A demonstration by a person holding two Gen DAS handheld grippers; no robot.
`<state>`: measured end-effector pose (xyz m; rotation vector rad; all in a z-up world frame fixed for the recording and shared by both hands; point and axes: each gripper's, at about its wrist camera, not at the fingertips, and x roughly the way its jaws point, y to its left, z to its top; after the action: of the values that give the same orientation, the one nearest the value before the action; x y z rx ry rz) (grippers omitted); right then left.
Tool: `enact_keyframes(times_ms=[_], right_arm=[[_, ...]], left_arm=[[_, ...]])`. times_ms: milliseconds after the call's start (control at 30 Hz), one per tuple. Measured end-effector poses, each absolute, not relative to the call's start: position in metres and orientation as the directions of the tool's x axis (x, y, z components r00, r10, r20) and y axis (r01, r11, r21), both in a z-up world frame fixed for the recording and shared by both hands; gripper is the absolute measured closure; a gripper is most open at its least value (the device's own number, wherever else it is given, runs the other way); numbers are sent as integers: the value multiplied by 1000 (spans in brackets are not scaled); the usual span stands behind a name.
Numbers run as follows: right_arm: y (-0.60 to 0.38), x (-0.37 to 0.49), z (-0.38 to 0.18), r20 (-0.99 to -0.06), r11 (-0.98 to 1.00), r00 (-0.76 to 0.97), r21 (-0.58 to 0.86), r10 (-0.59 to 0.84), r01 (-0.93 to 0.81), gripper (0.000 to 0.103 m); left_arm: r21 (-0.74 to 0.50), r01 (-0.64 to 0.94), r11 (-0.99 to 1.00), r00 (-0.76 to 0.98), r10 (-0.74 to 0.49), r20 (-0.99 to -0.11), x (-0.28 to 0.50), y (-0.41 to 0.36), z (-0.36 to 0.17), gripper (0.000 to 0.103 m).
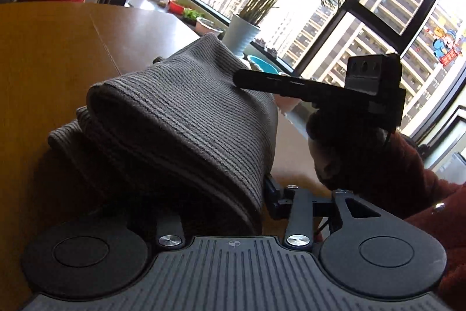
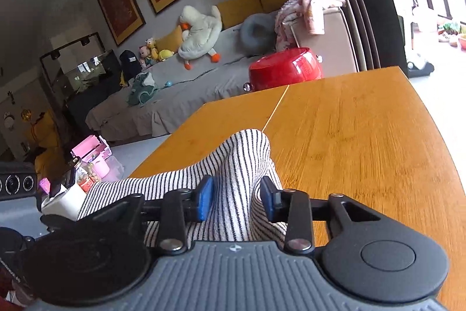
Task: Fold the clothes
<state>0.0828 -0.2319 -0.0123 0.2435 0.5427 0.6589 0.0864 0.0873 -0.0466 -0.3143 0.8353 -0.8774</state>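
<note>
Garment [image 2: 233, 179]: striped knit, bunched, lifted above wooden surface [image 2: 364, 136].
Right claw [image 2: 236, 198]: clamped on striped fabric.
Left claw [image 1: 221, 194]: draped in fabric, grip state impossible to tell.
Progress: mid-fold by judgement; laying flat and final folds remaining.

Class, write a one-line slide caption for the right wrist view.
Right gripper pinches a striped garment above a wooden table.

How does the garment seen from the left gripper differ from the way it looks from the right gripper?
From the left gripper the striped garment looks dark grey, backlit, draped in thick folds. From the right gripper the garment looks white with black stripes, bunched between blue jaws. Both grippers clamp it above the wooden table.
</note>
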Motion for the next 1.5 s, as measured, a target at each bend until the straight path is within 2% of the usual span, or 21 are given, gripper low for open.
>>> enact_keyframes(times_ms=[33,67,200,333,400,467,567,667,733,800,833,900,933,1000,1100,1167,1233,1367,1500], right_arm=[[-238,77,-11,-392,755,646,368,656,-544,37],[-245,72,-9,-386,740,631,353,673,-573,28],[-253,56,-13,-404,719,601,277,689,-638,26],[-241,61,-26,-398,710,592,304,701,-636,24],[-235,64,-28,-400,694,570,344,718,-633,37],[-235,60,-21,-399,668,538,401,743,-626,56],[-240,51,-8,-380,620,490,492,785,-611,66],[-249,46,2,-353,593,481,556,803,-582,71],[-253,48,3,-358,602,491,577,794,-552,72],[-253,53,-1,-385,630,509,582,770,-514,72],[-251,60,-11,-421,661,519,578,743,-478,72],[-251,72,-32,-464,689,525,598,714,-409,71],[-253,76,-41,-458,678,523,625,719,-386,71],[-254,76,-45,-444,669,529,641,723,-375,71],[-252,73,-47,-442,676,541,633,715,-377,70],[-252,72,-47,-442,680,545,627,712,-380,69],[-252,73,-48,-440,683,550,622,710,-384,68],[-248,71,-44,-450,709,569,581,689,-399,63],[-244,60,-31,-470,755,601,511,646,-412,53]], left_arm=[[-601,526,602,347,-797,-495,90,95,-51,65],[-638,497,588,341,-809,-479,94,103,-55,65],[-793,357,494,334,-860,-385,112,133,-84,65],[-817,319,480,361,-859,-364,117,141,-89,69],[-819,323,475,369,-860,-354,114,144,-84,70],[-830,332,448,371,-871,-322,110,149,-76,70],[-842,362,400,376,-889,-261,103,157,-60,69],[-811,374,449,407,-865,-292,106,154,-50,68],[-801,327,502,432,-833,-345,118,150,-57,66],[-755,282,592,481,-768,-423,129,148,-63,59],[-741,273,613,501,-748,-434,132,146,-64,53],[-727,275,629,533,-730,-429,133,145,-57,52],[-700,289,653,556,-710,-432,131,146,-49,50],[-595,319,738,628,-634,-451,119,148,-29,46],[-494,365,789,702,-582,-411,99,144,6,43],[-470,415,779,714,-599,-363,92,138,28,24],[-426,477,768,700,-626,-344,93,124,42,15],[-347,540,767,637,-641,-427,117,76,43,13],[-212,497,842,629,-517,-580,156,39,6,20]])
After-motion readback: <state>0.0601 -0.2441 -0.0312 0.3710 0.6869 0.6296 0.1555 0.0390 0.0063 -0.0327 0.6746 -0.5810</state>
